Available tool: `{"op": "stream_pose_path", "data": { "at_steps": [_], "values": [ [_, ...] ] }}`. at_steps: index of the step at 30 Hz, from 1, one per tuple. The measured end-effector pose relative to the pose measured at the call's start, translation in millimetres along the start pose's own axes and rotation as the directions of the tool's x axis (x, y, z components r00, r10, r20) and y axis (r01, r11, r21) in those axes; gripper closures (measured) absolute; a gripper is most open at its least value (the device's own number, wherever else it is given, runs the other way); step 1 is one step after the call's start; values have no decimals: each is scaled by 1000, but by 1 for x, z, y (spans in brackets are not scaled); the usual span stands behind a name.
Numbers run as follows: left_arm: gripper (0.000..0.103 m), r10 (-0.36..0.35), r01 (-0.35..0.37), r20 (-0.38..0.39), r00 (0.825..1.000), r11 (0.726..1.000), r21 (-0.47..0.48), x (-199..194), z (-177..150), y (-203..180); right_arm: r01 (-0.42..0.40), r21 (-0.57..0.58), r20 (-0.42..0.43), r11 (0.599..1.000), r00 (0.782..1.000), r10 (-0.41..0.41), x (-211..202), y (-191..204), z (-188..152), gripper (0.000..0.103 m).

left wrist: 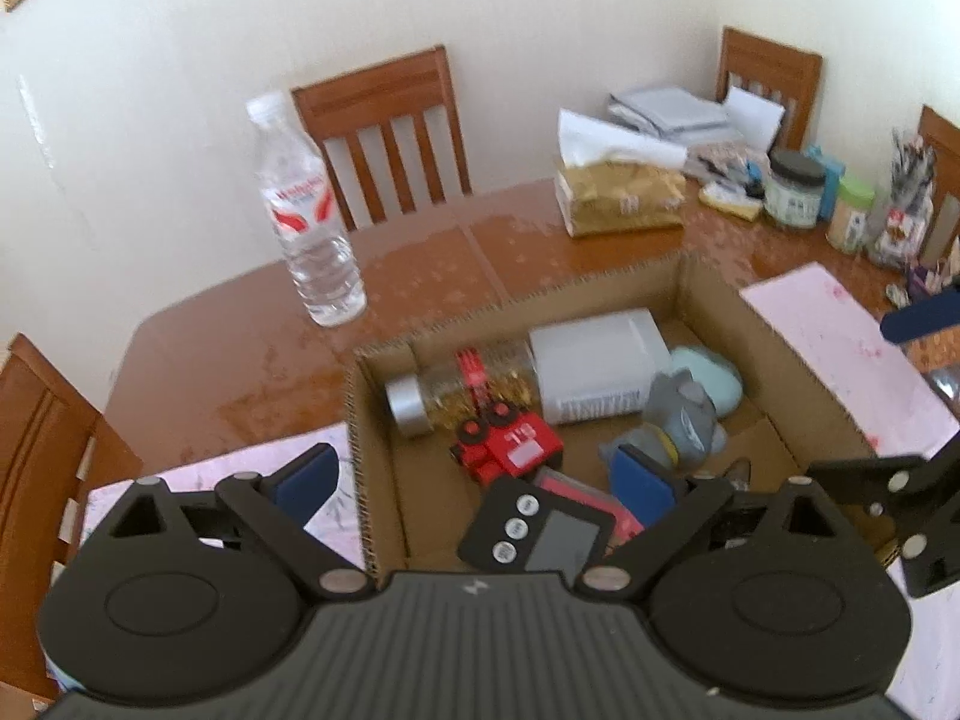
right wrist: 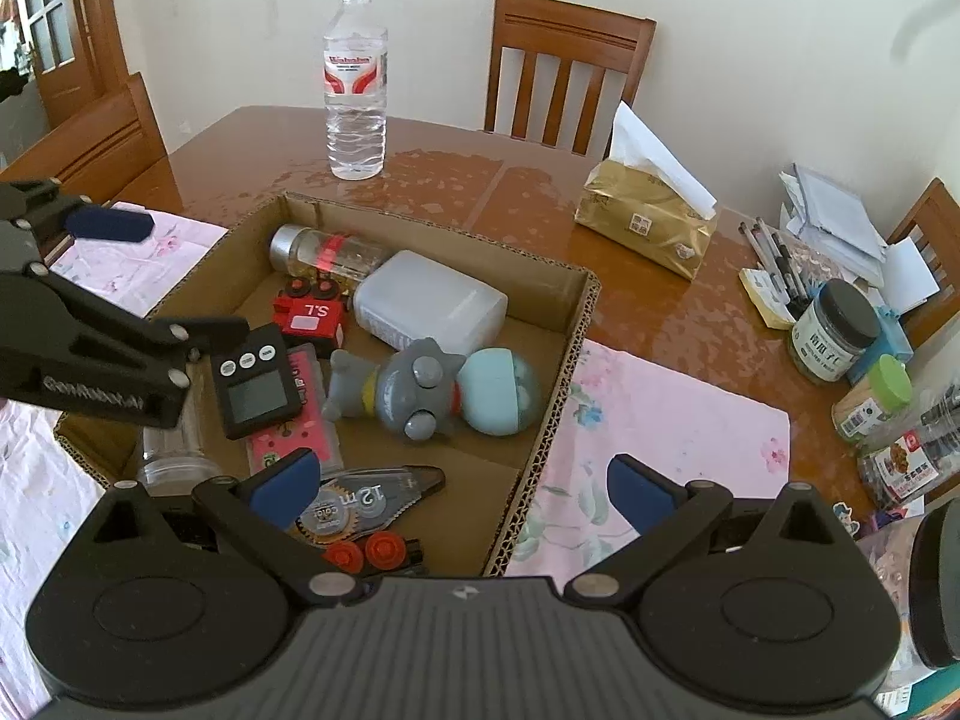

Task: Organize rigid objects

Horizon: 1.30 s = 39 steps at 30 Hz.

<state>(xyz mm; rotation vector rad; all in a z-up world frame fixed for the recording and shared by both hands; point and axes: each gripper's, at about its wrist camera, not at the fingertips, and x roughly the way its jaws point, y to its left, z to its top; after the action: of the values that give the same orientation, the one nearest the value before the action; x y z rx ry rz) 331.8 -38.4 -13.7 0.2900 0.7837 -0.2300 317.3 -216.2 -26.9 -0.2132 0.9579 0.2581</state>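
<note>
An open cardboard box [right wrist: 540,420] [left wrist: 600,285] sits on the wooden table. In it lie a glass jar with a silver cap [right wrist: 318,252] [left wrist: 444,390], a white plastic bottle [right wrist: 429,303] [left wrist: 594,366], a red toy truck [right wrist: 309,315] [left wrist: 510,450], a grey and teal figure [right wrist: 432,393] [left wrist: 684,414], a black timer [right wrist: 255,381] [left wrist: 540,531], a pink case [right wrist: 303,414] and a correction tape [right wrist: 366,501]. My left gripper [left wrist: 474,480] is open above the box's near left corner. My right gripper [right wrist: 462,486] is open and empty above the box's near right corner.
A water bottle [right wrist: 355,81] [left wrist: 309,210] stands beyond the box. A gold tissue pack [right wrist: 648,222] [left wrist: 621,195], jars [right wrist: 834,330], pens and papers crowd the right side. Pink floral mats [right wrist: 660,420] flank the box. Wooden chairs [right wrist: 564,66] surround the table.
</note>
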Motion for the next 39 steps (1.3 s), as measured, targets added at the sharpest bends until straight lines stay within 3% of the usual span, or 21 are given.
{"op": "stream_pose_path", "data": {
  "at_steps": [5,10,17,24,30,39],
  "values": [
    [1,45,-42,74,996,999,-35,-28,1,3,21,2,8,1000,1000,-21,-9,5,3,0],
    [1,44,-34,86,995,992,-118,-52,-6,5,43,59,0,997,999,-43,-19,8,-2,0],
    [1,25,-36,-43,999,962,-269,-68,-32,-1,78,165,-25,983,997,-75,-32,18,-23,0],
    [1,76,-104,-120,990,964,-245,-89,-51,-12,157,242,-77,958,987,-142,-49,27,-44,0],
    [1,94,-128,-144,985,961,-247,-105,-50,-13,146,316,-85,937,988,-126,-66,26,-49,0],
    [1,93,-127,-144,985,960,-250,-114,-46,-12,160,288,-85,944,986,-141,-72,36,-45,0]
  ]
}}
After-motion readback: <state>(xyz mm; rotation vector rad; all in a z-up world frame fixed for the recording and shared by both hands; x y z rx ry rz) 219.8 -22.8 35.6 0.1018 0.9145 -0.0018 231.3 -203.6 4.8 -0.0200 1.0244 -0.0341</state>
